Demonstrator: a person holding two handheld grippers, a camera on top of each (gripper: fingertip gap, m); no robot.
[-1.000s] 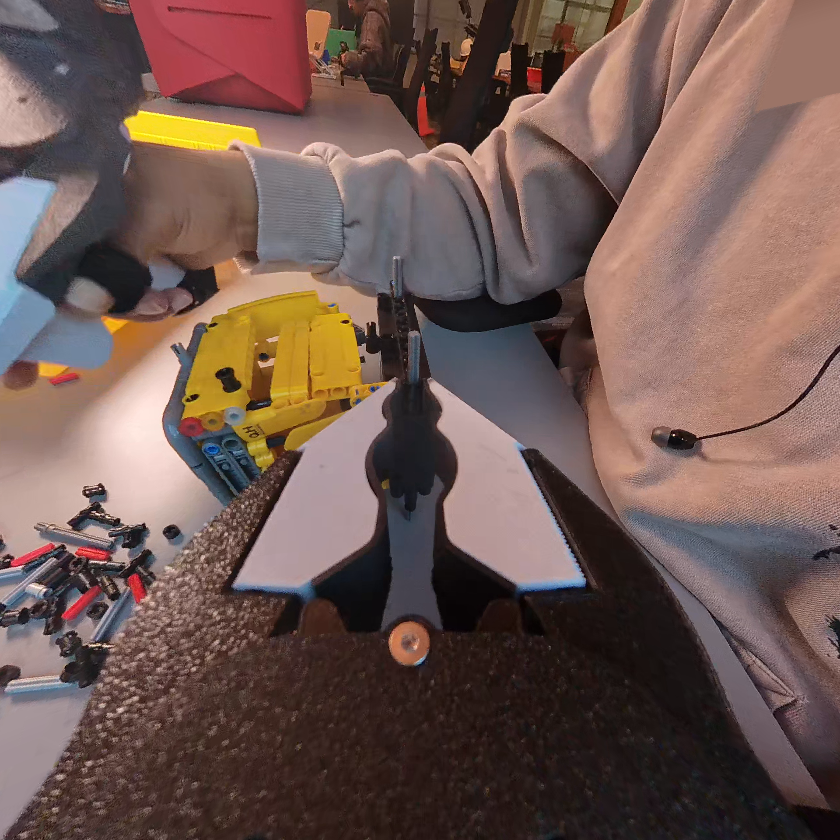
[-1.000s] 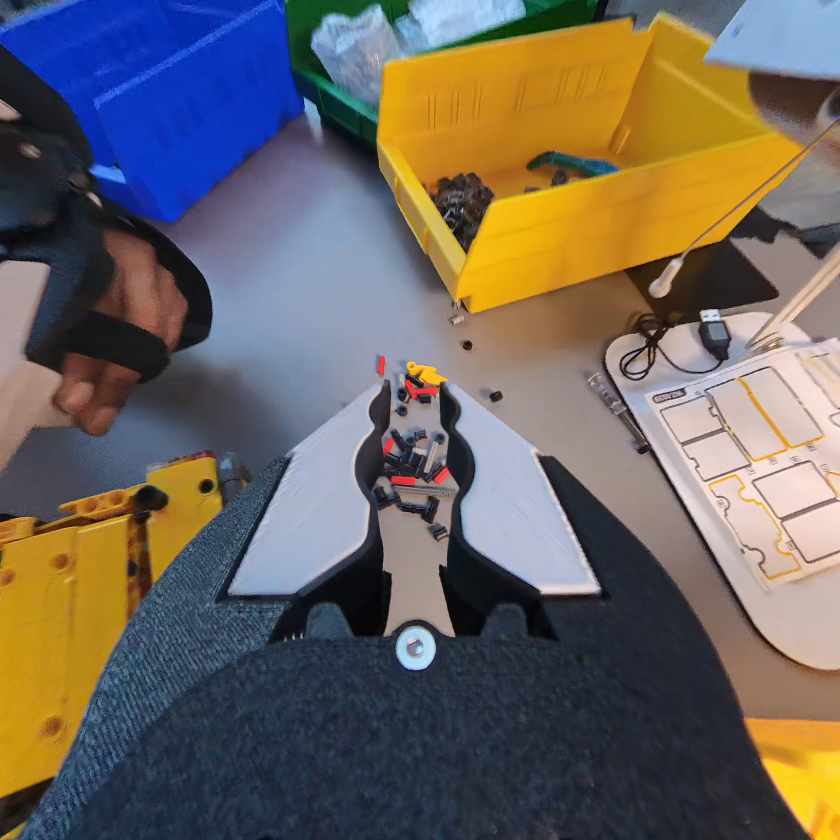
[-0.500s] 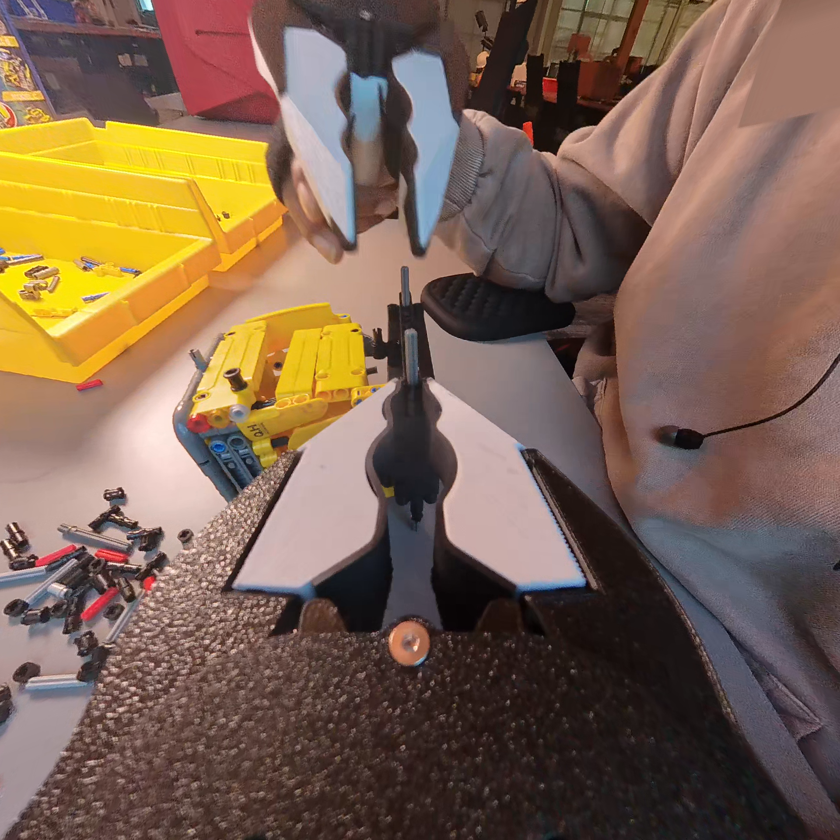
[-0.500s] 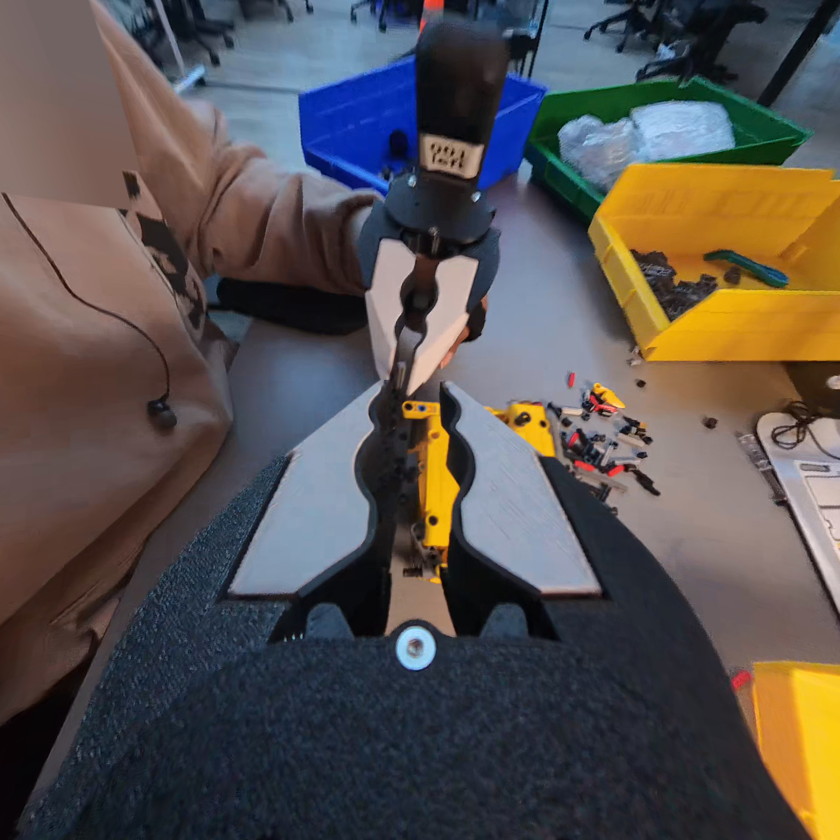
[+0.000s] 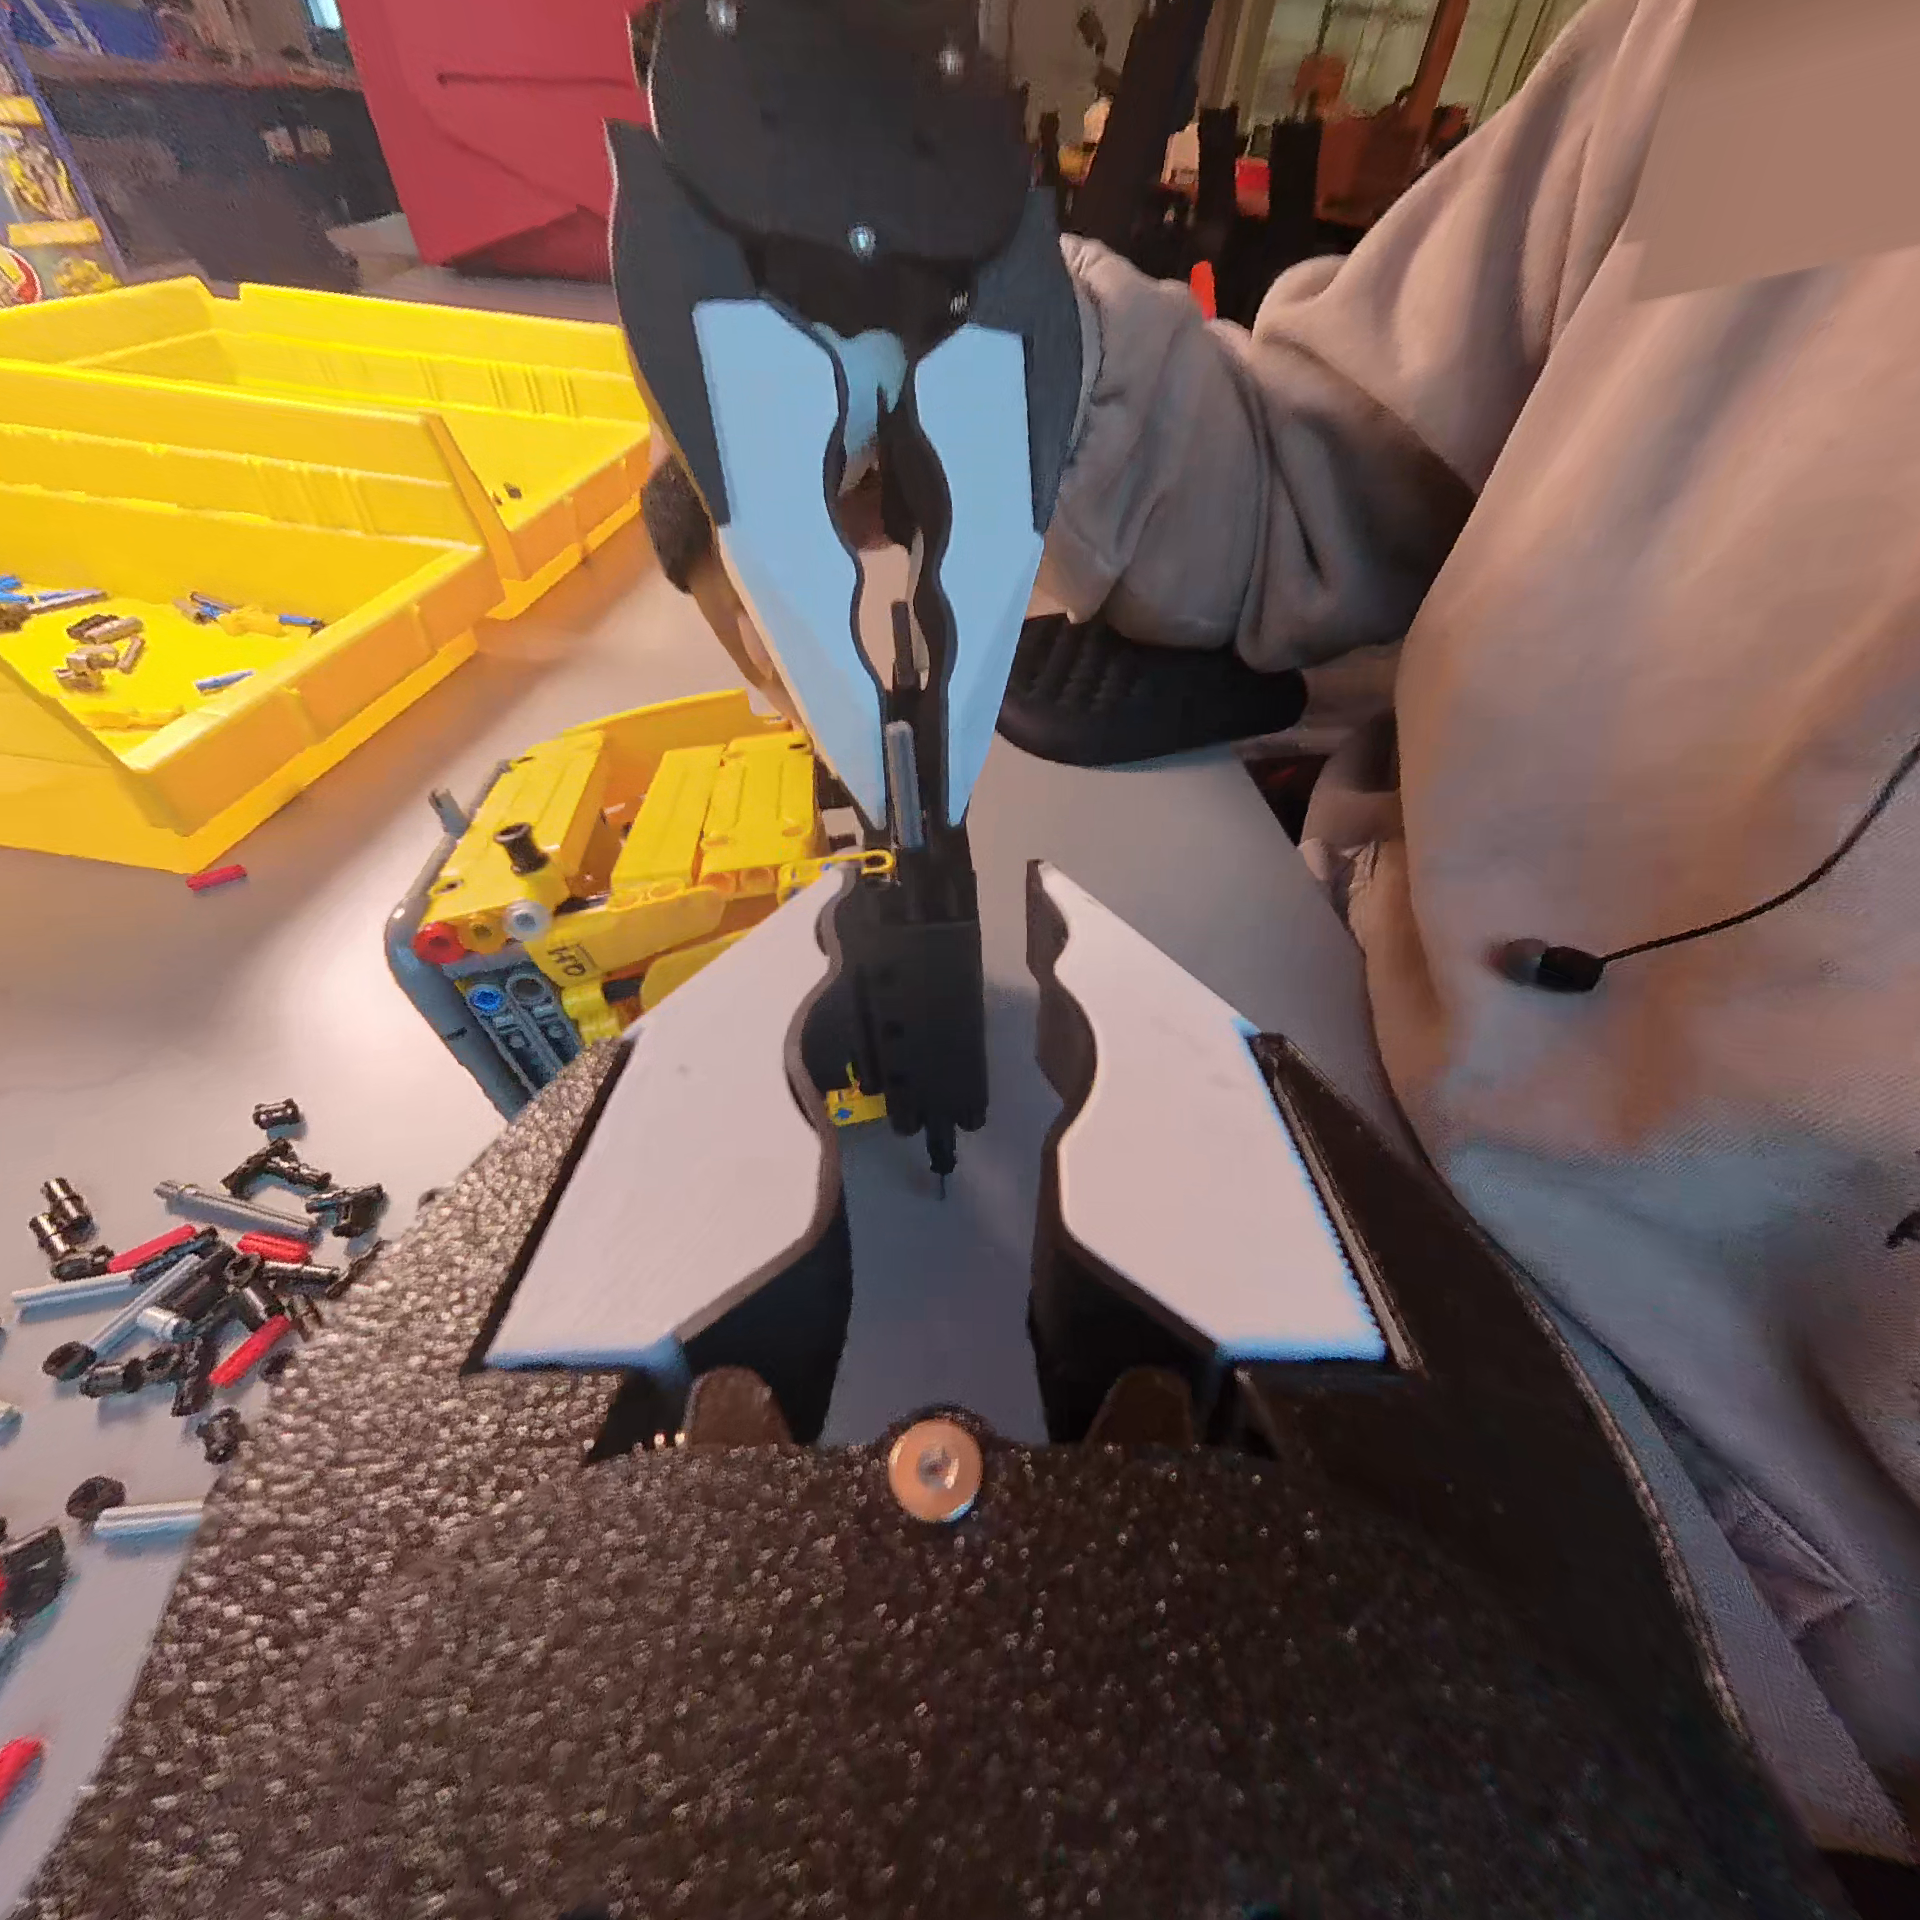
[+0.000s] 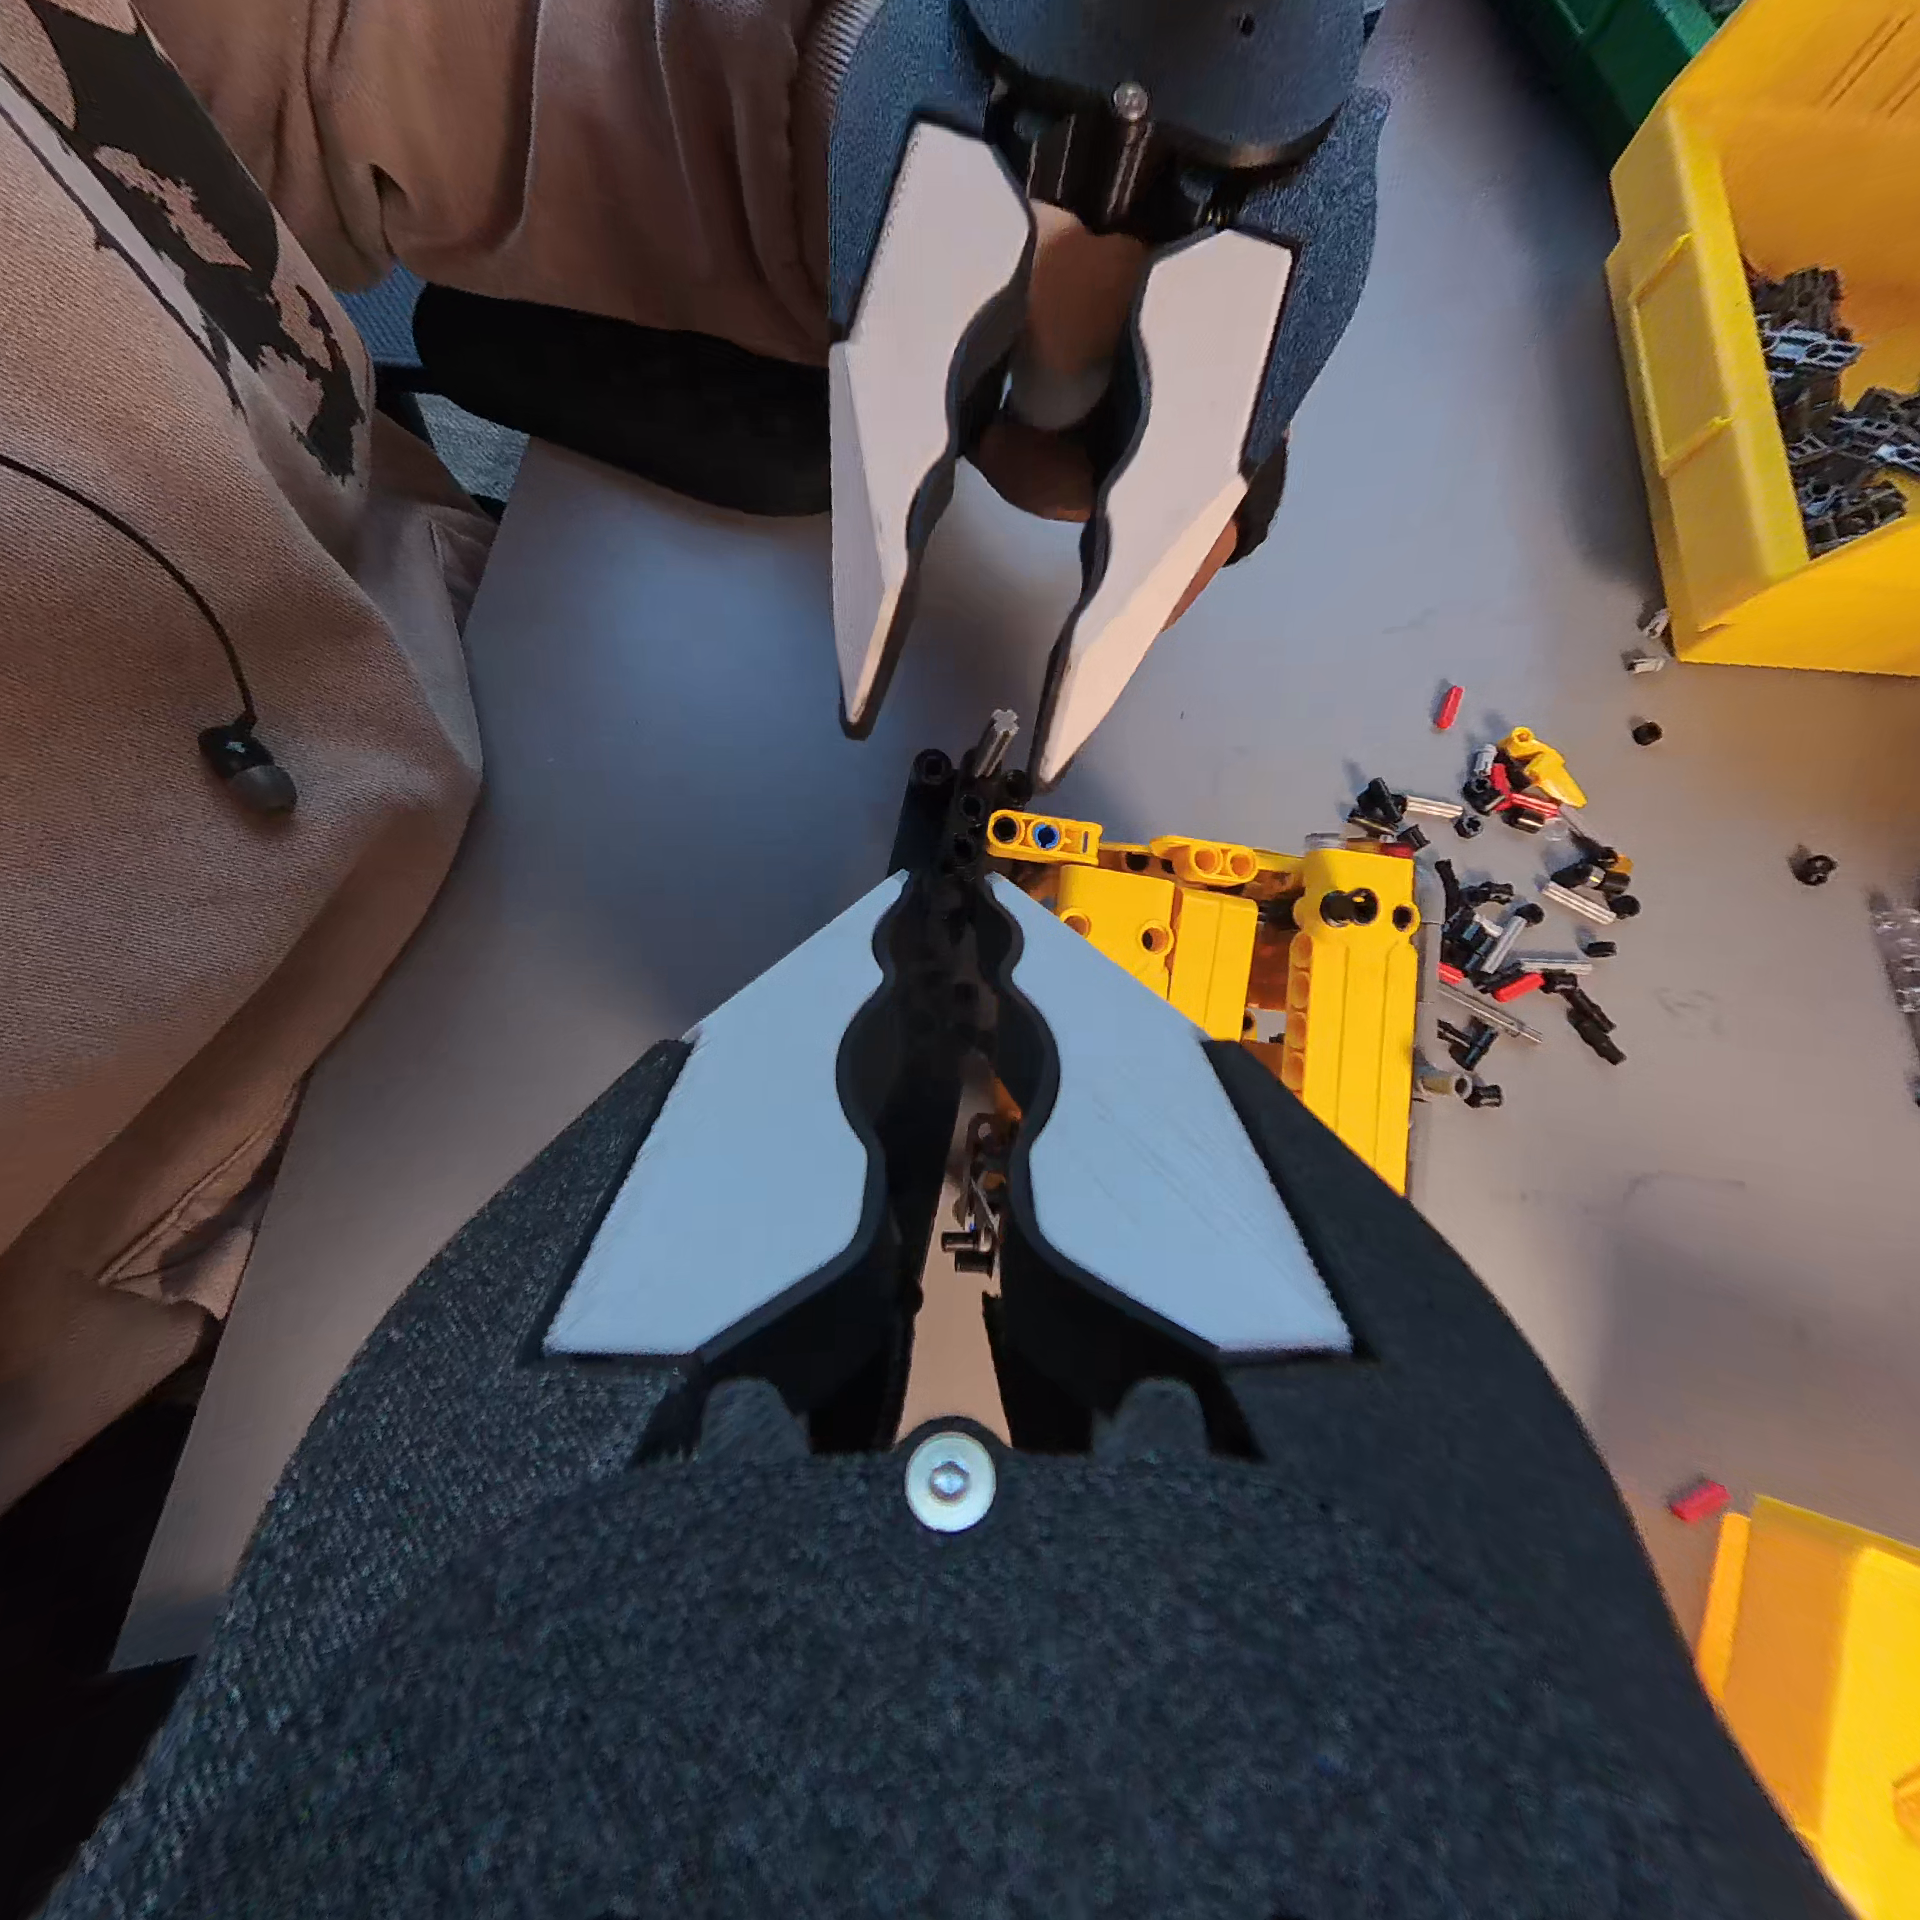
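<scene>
Beam [image 6: 940, 862], black, seemingly upright, pinched by right tool [image 6: 948, 883].

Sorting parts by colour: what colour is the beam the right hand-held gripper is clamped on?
Black beam, clearest in the right wrist view.

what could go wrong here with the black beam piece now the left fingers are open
1. Only the right gripper is shut on the black beam assembly; a narrow grip near one end, so it may swivel or slip.
2. The left gripper sits open, its fingers close to the grey axle, and could knock it.
3. A dropped part could land among the loose pins beside the yellow model.
</scene>
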